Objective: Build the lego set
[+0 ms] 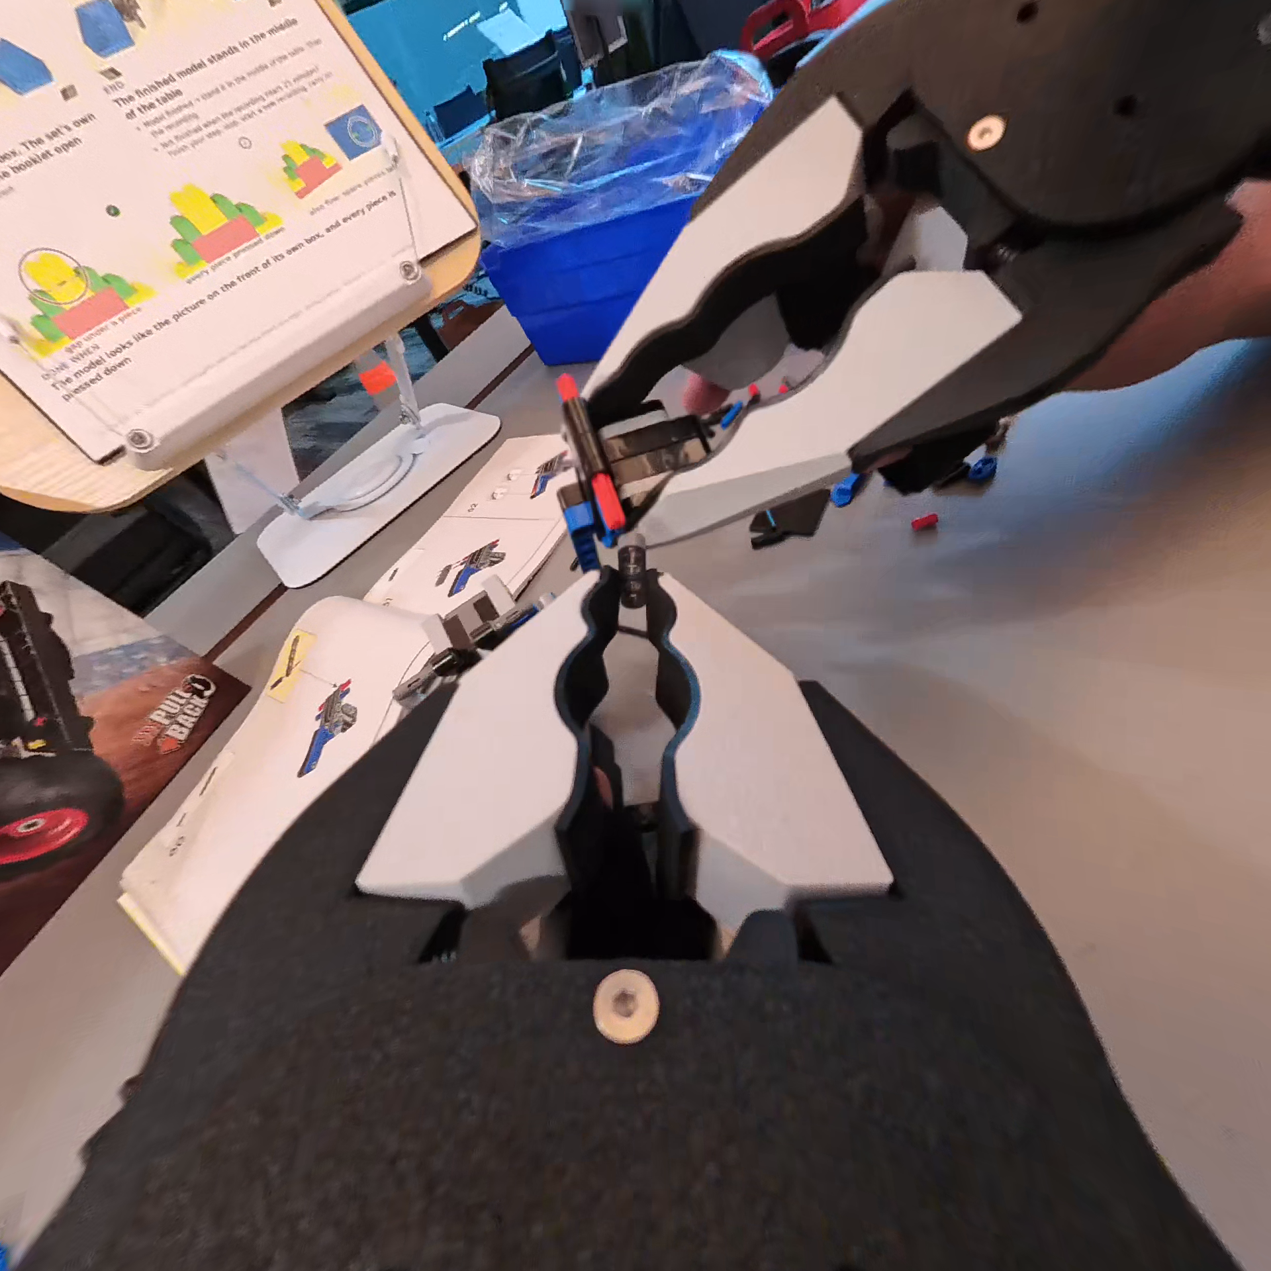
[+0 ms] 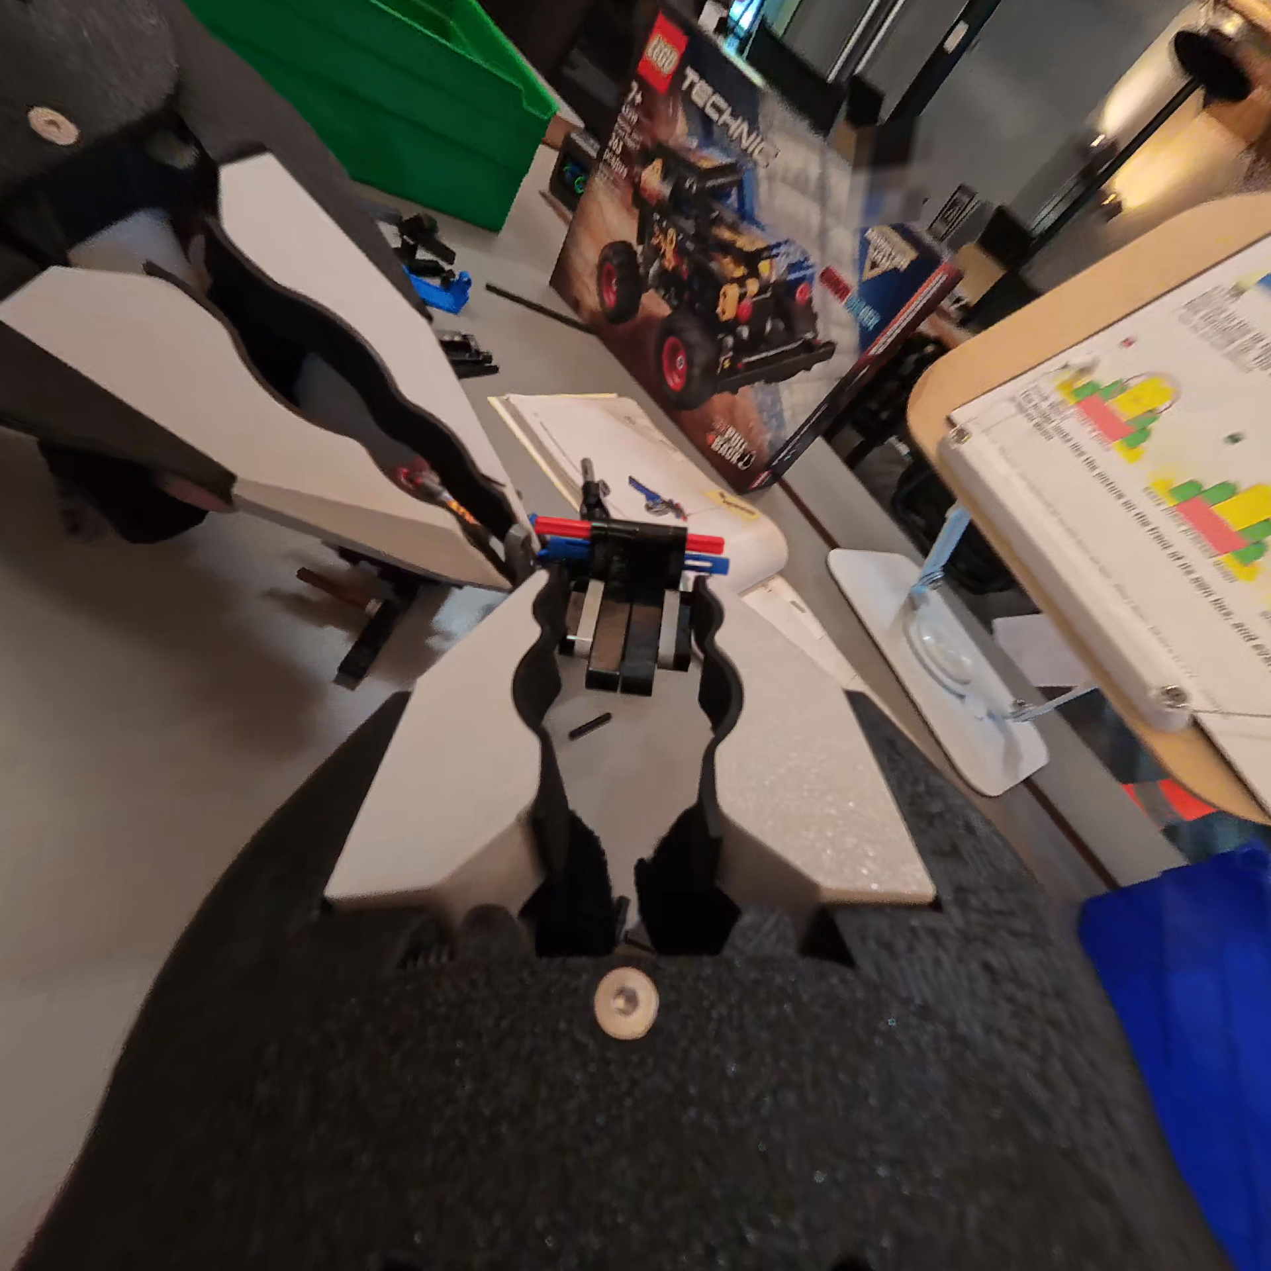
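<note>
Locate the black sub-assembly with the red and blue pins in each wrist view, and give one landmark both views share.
Left wrist view: the black sub-assembly sits above centre, clamped in the right gripper coming in from the upper right.
Right wrist view: it is just above centre, between this gripper's own fingertips, pins sticking out sideways.
Shared landmark: the open instruction booklet lying on the table behind it.
</note>
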Demonstrator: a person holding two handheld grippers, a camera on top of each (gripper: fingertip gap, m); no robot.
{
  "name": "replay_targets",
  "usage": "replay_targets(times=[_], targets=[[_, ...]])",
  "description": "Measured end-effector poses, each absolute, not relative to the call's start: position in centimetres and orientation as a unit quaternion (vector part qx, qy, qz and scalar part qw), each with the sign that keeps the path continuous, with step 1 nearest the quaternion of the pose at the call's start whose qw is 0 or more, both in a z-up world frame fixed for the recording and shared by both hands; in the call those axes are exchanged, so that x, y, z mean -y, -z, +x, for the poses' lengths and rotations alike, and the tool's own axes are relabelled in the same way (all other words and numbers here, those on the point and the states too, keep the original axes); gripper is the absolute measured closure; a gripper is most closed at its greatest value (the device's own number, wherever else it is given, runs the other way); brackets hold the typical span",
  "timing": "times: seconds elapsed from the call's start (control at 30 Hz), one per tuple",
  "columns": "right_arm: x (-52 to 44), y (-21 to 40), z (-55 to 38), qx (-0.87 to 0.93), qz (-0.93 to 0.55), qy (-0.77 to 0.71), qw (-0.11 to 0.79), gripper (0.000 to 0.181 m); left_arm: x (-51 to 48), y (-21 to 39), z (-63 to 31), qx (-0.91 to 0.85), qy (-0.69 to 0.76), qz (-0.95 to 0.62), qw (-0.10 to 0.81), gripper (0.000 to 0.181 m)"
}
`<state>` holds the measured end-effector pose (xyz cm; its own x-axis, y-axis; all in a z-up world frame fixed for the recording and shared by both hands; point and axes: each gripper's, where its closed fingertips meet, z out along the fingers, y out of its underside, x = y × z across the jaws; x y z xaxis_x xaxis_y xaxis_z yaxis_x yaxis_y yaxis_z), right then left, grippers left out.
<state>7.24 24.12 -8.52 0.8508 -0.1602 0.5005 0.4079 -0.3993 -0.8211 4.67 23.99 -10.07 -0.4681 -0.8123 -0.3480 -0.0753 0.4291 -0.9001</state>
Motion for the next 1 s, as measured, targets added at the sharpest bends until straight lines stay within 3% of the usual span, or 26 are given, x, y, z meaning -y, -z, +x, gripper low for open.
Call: replay_targets(times=[0.27, 0.53, 0.73, 0.9, 1.0], targets=[[-24.0, 8.5, 7.0, 0.107, -0.783, 0.319, 0.523, 0.146, -23.8, 9.7, 4.9, -0.718, 0.45, -0.302, 0.437, 0.176], [-23.6, 8.2, 7.1, 0.162, -0.747, 0.44, 0.472, 0.146, -22.8, 10.0, 4.5, -0.728, 0.469, -0.329, 0.377, 0.176], [-23.6, 8.8, 6.7, 0.189, -0.738, 0.487, 0.427, 0.146, -23.8, 11.1, 4.9, -0.75, 0.396, -0.305, 0.433, 0.176], [-23.7, 9.2, 7.0, 0.17, -0.753, 0.478, 0.419, 0.146, -24.1, 11.0, 5.1, -0.757, 0.312, -0.252, 0.516, 0.176], [-23.6, 9.4, 7.6, 0.167, -0.768, 0.444, 0.43, 0.146, -24.1, 10.8, 5.1, -0.755, 0.316, -0.248, 0.518, 0.176]])
